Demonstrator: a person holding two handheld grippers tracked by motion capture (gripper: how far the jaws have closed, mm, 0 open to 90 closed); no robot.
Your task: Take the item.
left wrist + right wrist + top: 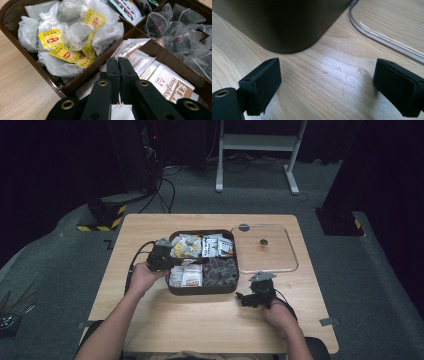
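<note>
A dark brown box (202, 291) with four compartments sits mid-table. It holds yellow-tagged tea bags (70, 37) at back left, green-and-white packets (127, 8) at back right, mesh pyramid bags (180, 32) at front right, and white-and-brown sachets (160, 75) at front left. My left gripper (176, 261) reaches in from the box's left side. Its jaws (117, 61) are pressed together, tips down among the sachets; whether a sachet is pinched is hidden. My right gripper (243, 298) rests on the table by the box's front right corner (282, 25), jaws (327, 82) wide apart and holding nothing.
A clear lid (290, 250) with a small dark knob lies flat to the right of the box; its rim (382, 37) runs just ahead of my right gripper. Bare wood spreads in front of the box. Beyond the table stand a white frame and cables on the floor.
</note>
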